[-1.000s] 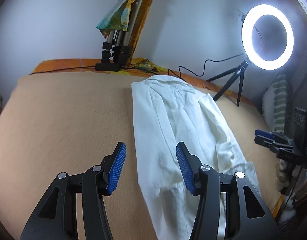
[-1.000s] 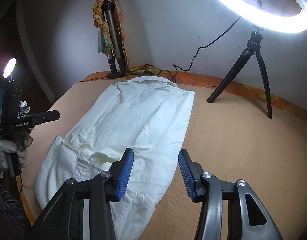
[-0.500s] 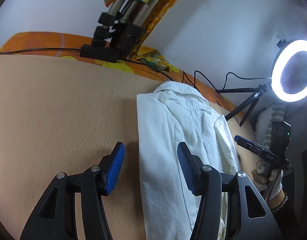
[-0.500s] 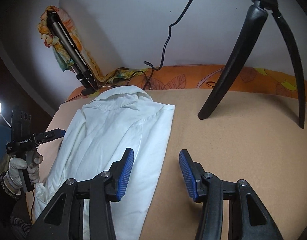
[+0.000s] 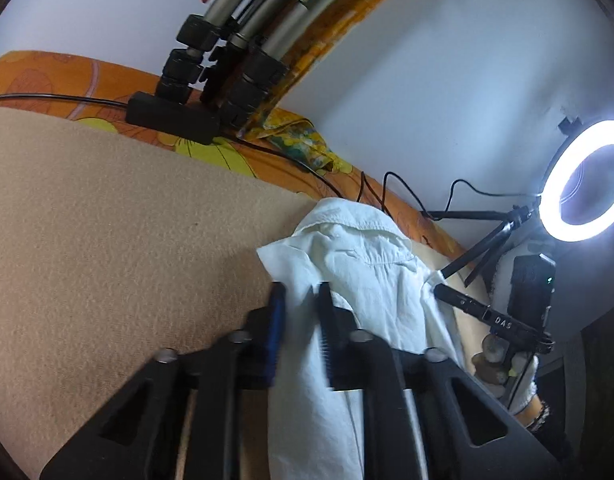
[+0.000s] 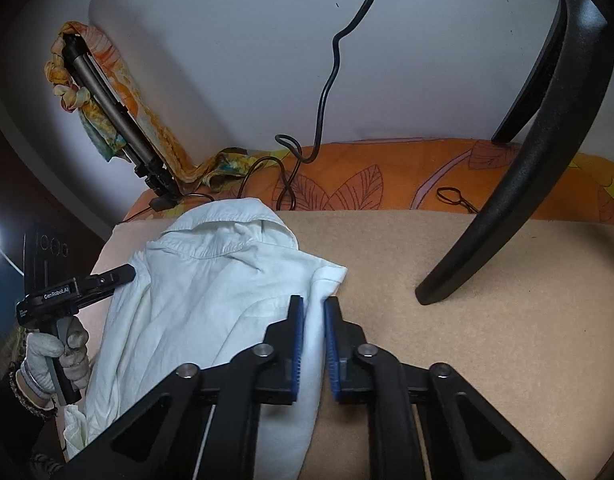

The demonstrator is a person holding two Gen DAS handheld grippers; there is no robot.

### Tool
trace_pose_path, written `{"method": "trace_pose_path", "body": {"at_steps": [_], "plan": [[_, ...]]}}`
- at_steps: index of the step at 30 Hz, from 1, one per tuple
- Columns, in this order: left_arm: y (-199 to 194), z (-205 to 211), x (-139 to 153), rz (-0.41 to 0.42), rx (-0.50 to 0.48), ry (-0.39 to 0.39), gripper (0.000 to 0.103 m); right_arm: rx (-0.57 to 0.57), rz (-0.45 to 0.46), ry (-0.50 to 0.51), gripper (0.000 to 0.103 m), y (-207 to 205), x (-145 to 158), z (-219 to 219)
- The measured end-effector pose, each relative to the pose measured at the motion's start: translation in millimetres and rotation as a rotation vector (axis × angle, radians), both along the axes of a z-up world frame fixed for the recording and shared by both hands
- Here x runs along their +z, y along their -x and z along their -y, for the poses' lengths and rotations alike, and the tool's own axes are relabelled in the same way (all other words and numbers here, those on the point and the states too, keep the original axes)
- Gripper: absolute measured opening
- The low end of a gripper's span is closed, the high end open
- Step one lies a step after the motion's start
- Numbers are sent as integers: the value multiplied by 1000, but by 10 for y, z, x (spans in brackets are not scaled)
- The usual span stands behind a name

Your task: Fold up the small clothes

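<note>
Both the left gripper (image 5: 301,334) and right gripper (image 6: 313,344) pinch the white shirt's (image 6: 211,288) side edges near its far collar; bare tan blanket (image 6: 487,320) spreads alongside.

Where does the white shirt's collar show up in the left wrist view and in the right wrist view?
Left wrist: the collar sits right of centre, beyond the left gripper, which is closed on the white shirt.
Right wrist: the collar sits left of centre, beyond the right gripper.
Shared landmark: the folded tripod wrapped in a patterned cloth.
</note>
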State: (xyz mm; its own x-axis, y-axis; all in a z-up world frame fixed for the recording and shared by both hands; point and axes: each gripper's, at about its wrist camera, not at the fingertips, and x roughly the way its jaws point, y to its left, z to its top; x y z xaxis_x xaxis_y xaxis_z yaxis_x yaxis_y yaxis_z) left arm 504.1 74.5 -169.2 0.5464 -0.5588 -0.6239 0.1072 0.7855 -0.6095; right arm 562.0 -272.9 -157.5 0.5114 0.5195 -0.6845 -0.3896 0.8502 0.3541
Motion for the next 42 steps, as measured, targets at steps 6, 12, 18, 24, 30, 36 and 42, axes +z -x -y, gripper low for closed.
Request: {"method": "trace_pose_path", "body": {"at_steps": [6, 12, 18, 24, 30, 36, 42], "plan": [[30, -38, 38, 23, 48, -94, 2, -13, 45, 65, 0, 37, 88, -8], [-29, -81, 11, -3, 45, -50, 11, -9, 30, 51, 14, -13, 57, 33], [-117, -45, 8, -10, 20, -6, 33, -13, 13, 8, 29, -106, 42, 117], [-164, 162, 7, -2, -45, -41, 7, 33, 17, 33, 1, -125, 30, -87], [-43, 111, 192, 53, -36, -14, 6, 31, 88, 24, 0, 34, 254, -59], [246, 175, 637, 147, -71, -39, 6, 36, 179, -9, 0, 389, 650, 65], [724, 221, 1033, 219, -98, -63, 6, 44, 250, 13, 0, 979, 1013, 113]]}}
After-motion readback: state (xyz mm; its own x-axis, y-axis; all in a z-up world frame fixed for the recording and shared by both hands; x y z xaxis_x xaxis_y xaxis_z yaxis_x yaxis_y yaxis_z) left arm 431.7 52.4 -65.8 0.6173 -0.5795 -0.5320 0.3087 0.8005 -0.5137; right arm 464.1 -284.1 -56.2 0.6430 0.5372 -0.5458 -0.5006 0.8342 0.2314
